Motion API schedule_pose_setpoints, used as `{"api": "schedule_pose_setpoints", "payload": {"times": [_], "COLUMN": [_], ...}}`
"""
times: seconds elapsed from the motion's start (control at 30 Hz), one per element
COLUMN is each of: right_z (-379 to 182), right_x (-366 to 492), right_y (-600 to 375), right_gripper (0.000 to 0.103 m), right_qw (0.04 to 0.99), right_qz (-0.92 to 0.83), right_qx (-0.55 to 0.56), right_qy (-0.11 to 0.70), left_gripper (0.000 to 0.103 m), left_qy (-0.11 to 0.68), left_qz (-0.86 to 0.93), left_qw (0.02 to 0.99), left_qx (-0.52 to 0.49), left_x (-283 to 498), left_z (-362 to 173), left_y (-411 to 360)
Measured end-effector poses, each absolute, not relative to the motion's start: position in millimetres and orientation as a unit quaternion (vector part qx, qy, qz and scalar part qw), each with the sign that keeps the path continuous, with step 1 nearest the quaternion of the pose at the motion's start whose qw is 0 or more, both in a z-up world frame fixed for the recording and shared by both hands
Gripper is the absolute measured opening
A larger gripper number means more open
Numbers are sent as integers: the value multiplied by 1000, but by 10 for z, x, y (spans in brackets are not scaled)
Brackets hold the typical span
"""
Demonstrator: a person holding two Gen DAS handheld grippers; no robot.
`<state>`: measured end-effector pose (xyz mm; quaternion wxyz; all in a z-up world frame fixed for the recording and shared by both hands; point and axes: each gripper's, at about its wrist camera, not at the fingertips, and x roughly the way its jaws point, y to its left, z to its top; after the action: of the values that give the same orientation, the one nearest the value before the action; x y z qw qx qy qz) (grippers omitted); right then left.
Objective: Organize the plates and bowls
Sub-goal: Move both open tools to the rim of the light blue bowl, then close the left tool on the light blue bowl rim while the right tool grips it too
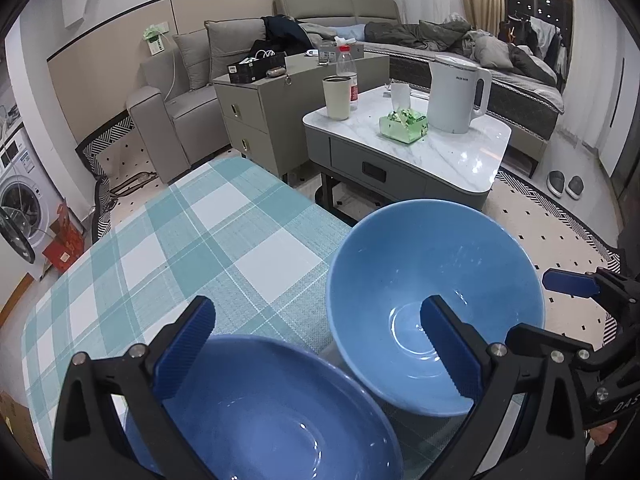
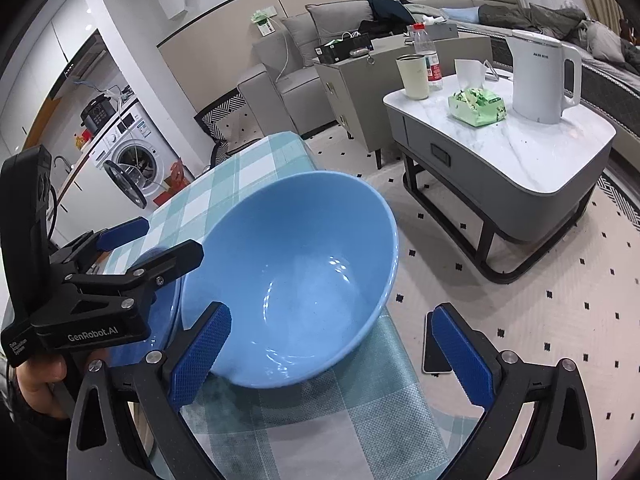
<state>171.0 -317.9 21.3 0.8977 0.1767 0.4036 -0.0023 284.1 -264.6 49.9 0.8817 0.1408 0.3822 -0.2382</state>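
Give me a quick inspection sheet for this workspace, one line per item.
Surface: table with a teal and white checked cloth.
Job's things: light blue bowl tilted at the table's edge; darker blue plate beside it.
Clutter: phone lying on the floor beside the table.
Grippers: left gripper open above the plate; right gripper open, its fingers either side of the bowl's near rim.
Cables: white cable hanging down the wall by the sofa.
Surroundings: coffee table with kettle, tissue pack, cup and bottle; sofa; washing machine.
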Motion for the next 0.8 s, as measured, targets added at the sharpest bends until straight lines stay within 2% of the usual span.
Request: {"api": "schedule_pose_setpoints", "payload": {"times": [0.27, 0.4, 0.47, 0.53, 0.63, 0.73, 0.8], "right_z": [150, 112, 90, 73, 52, 34, 18], "right_x": [1720, 1740, 1754, 1758, 1765, 1779, 1792], "right_y": [-3228, -3264, -3301, -3323, -3337, -3331, -3331], "right_gripper": [102, 102, 102, 101, 98, 90, 85], "right_qw": [896, 895, 894, 893, 892, 890, 890], "right_qz": [3, 5, 4, 6, 10, 14, 13], "right_qx": [190, 198, 205, 211, 216, 214, 213], "right_qy": [401, 400, 399, 397, 398, 401, 404], "left_gripper": [103, 100, 90, 88, 77, 65, 62], "left_qy": [390, 397, 401, 403, 407, 415, 419], "left_qz": [-239, -241, -246, -249, -253, -257, -262], "left_qw": [876, 871, 867, 864, 860, 856, 853], "left_qx": [153, 161, 165, 170, 174, 170, 168], "left_x": [2941, 2989, 3001, 3014, 3036, 3063, 3066], "left_z": [477, 456, 437, 410, 377, 350, 340], "left_y": [-2747, -2808, -2844, -2880, -2928, -2949, -2958]}}
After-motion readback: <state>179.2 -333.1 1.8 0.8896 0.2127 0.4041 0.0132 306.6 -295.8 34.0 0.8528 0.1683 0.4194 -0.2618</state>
